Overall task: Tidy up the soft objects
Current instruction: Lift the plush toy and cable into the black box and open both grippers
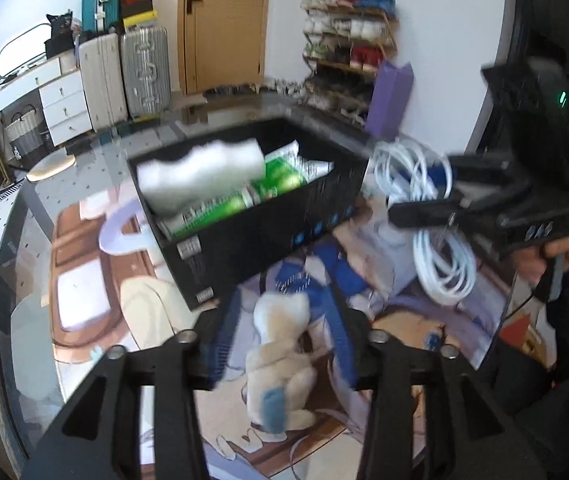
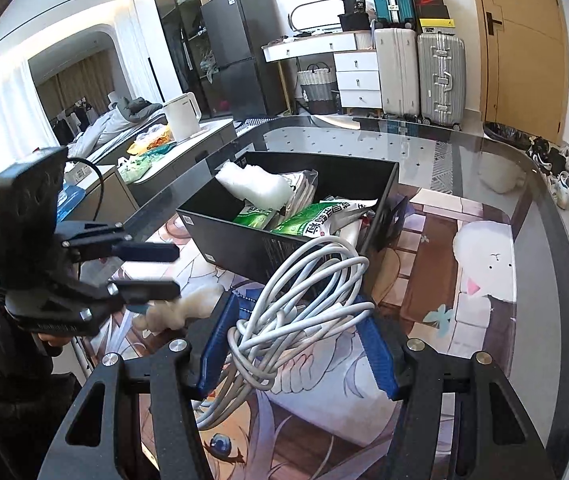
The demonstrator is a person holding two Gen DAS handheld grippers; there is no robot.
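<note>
1. Glass table (image 2: 484, 152) with a printed cartoon mat (image 2: 436, 280) is noted as the work surface; suitcases, a door and a shoe rack are seen behind.
2. A black box (image 2: 268, 240) stands ahead of both tools, already holding a white padded bundle (image 2: 256, 184) and green packets (image 2: 312, 216).
3. The left gripper (image 1: 284, 344) is seen with fingers apart, straddling a beige plush toy (image 1: 280, 360) that lies between the blue pads; contact cannot be confirmed because of blur.
4. The right gripper (image 2: 298, 344) is seen with fingers apart around a coil of white cable (image 2: 304, 292); whether the coil is squeezed or merely lies between the pads cannot be told.
5. Judgement: the toy is likely the next item for the box. It is advised that the fingers be closed on the toy's body rather than a limb, lifted above the near wall, and released over the free space beside the packets.
6. Risk: the two tools are near each other; the cable may snag.
</note>
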